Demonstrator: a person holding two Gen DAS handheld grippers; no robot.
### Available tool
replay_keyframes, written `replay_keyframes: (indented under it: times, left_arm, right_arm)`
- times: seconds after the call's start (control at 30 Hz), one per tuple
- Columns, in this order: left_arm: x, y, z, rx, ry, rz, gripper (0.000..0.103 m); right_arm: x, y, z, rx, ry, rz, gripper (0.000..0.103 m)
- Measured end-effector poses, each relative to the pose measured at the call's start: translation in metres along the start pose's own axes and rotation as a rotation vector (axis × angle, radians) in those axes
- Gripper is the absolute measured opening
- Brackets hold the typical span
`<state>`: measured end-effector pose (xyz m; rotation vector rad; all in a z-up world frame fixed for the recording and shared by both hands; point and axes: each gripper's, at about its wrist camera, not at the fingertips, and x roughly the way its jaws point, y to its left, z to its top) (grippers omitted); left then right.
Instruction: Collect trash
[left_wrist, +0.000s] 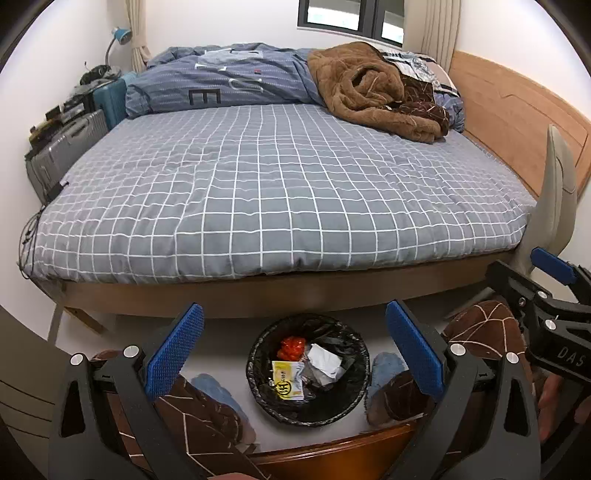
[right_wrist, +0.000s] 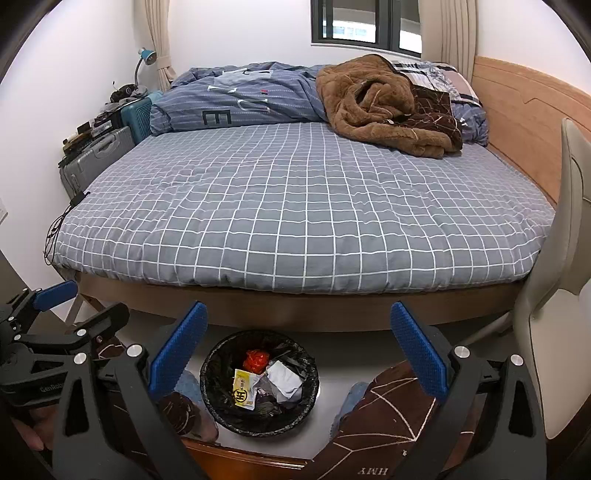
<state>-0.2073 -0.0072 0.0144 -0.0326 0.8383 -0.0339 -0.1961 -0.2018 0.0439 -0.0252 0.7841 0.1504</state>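
Both hand-held grippers, left (left_wrist: 294, 350) and right (right_wrist: 299, 350), wide, empty, above bin (left_wrist: 255, 369). Trash inside: yellow packet (left_wrist: 287, 380), crumpled paper (left_wrist: 325, 363); judged light, soft. Pinch a raised fold.

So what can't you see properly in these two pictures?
- Bottom of the trash bin: both views, covered by the yellow packet, white paper and red wrapper.
- Under the bed: both views, dark and blocked by the frame.
- Things piled on the suitcases: left wrist view, too small and bent by the fisheye edge.
- Right hand-held gripper in the left wrist view: cut off by the edge.
- Left hand-held gripper: open, empty.
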Motion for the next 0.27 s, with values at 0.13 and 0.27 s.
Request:
replay_keyframes:
  times: [0.13,0.27]
  left_arm:
    - [0.0,0.0007,0.0009,0.005,0.001,0.025,0.097]
    - [0.002,0.0052,0.0006,-0.021,0.017,0.016,0.097]
  right_arm:
    - [0.0008,-0.0003,-0.0002,0.001,0.001,0.002,0.095]
    - [0.0015,0.0013,-0.0005,-0.004,0.003,0.004,0.095]
